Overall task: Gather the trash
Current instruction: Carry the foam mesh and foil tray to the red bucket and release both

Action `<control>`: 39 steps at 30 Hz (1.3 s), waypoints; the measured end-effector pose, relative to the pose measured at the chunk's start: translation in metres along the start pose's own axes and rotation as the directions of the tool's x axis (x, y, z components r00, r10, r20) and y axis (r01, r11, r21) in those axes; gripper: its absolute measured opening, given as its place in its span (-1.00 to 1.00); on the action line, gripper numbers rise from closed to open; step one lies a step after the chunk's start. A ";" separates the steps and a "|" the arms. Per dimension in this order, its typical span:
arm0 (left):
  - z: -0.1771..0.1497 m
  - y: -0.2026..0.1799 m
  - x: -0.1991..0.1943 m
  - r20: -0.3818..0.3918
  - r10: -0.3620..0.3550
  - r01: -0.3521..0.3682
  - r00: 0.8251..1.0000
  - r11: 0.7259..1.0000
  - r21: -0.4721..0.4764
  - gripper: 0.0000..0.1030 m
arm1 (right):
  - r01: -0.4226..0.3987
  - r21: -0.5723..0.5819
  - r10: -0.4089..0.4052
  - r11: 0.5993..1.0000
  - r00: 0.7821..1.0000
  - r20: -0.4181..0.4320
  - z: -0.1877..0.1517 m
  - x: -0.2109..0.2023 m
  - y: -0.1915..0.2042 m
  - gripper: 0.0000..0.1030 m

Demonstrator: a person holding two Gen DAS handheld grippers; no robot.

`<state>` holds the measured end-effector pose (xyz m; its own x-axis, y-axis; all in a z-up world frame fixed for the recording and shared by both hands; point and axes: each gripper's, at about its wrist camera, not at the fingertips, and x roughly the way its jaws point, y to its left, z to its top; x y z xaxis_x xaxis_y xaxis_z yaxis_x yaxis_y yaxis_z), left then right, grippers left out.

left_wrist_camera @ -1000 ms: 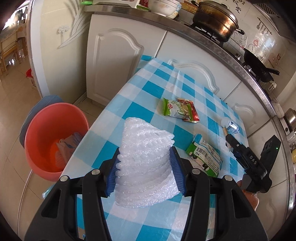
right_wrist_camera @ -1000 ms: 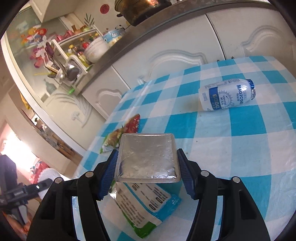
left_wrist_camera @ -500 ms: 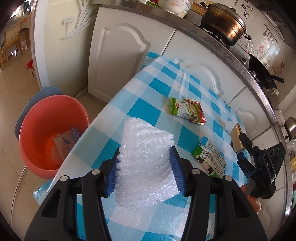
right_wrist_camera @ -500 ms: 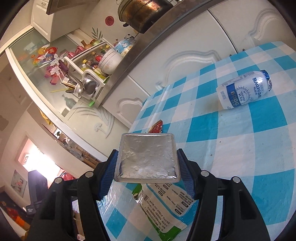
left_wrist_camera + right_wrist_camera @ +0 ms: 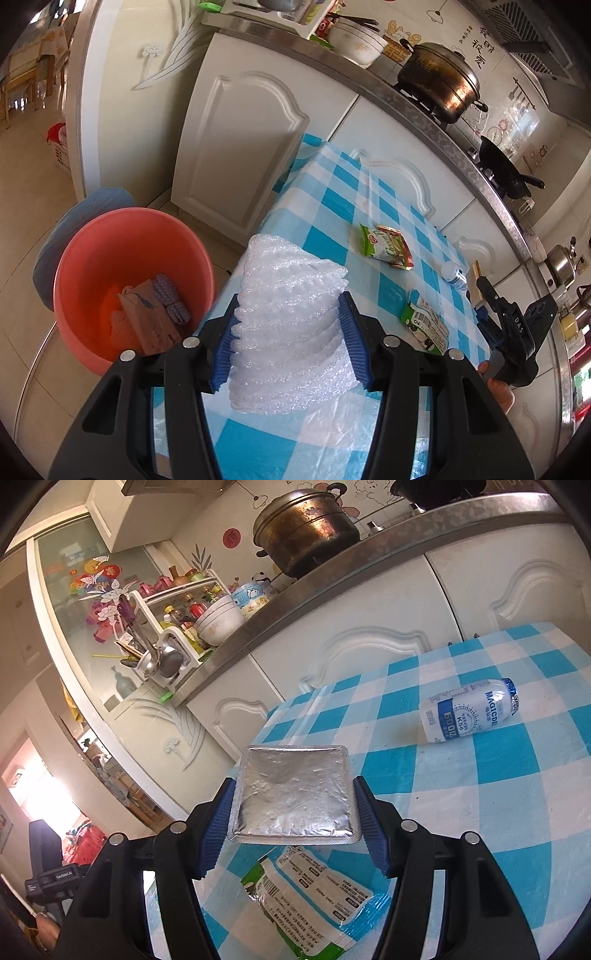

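My left gripper is shut on a white foam net sleeve, held over the near left part of the blue checked table. Left of the table on the floor stands an orange-red basin with a brown packet and other trash inside. My right gripper is shut on a square silver foil pack, held above the table. Under it lies a green and white wrapper; a white bottle lies on its side further right. A green and red snack wrapper lies mid-table.
White kitchen cabinets run behind the table, with a steel counter holding a big pot, a wok and a dish rack. A blue stool sits behind the basin. Tiled floor lies to the left.
The left gripper with the foam sleeve has moved left, so the basin sits nearer and more of its inside shows. The right gripper has tilted up a little, still holding the foil pack.
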<state>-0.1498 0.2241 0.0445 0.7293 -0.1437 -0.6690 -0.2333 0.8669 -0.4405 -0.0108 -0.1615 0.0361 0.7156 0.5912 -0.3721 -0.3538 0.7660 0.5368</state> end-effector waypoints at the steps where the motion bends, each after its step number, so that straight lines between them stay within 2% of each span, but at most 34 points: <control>1: 0.001 0.009 -0.002 0.007 0.001 -0.001 1.000 1.000 -0.010 0.02 | 0.018 -0.008 -0.018 1.000 1.000 0.001 -0.001 0.000 0.001 0.23; 8: 0.011 0.058 -0.011 0.053 0.041 -0.037 0.998 0.997 -0.064 0.02 | 0.041 -0.022 -0.041 0.999 0.999 0.008 0.013 -0.008 0.030 0.23; 13: 0.021 0.089 -0.020 0.100 0.094 -0.086 0.990 0.992 -0.089 0.02 | -0.048 -0.003 0.047 0.999 0.997 -0.055 0.016 0.005 0.069 0.24; 16: 0.025 0.109 -0.024 0.119 0.112 -0.098 0.987 0.988 -0.115 0.03 | -0.111 -0.002 0.110 0.994 0.986 -0.122 0.008 0.022 0.099 0.24; 21: 0.025 0.133 -0.026 0.130 0.139 -0.122 0.982 0.983 -0.137 0.03 | -0.213 -0.052 0.192 0.976 0.945 -0.266 -0.016 0.059 0.161 0.24; 27: 0.022 0.147 -0.020 0.118 0.140 -0.123 0.983 0.983 -0.135 0.03 | -0.301 -0.119 0.230 0.946 0.883 -0.410 -0.053 0.101 0.223 0.24; 30: 0.021 0.150 -0.014 0.106 0.144 -0.131 0.984 0.984 -0.122 0.03 | -0.322 -0.141 0.224 0.936 0.855 -0.468 -0.070 0.119 0.243 0.24; 35: 0.017 0.158 0.002 0.067 0.133 -0.123 0.989 0.984 -0.132 0.03 | -0.319 -0.193 0.173 0.928 0.826 -0.536 -0.091 0.147 0.262 0.24; 39: 0.013 0.158 0.016 0.041 0.146 -0.141 0.988 0.984 -0.108 0.04 | -0.311 -0.234 0.130 0.921 0.812 -0.569 -0.104 0.163 0.270 0.24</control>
<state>-0.1664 0.3650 -0.0281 0.7131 0.0039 -0.7011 -0.4019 0.8217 -0.4042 -0.0525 0.1682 0.0417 0.1928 0.7233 -0.6631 -0.6895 0.5807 0.4329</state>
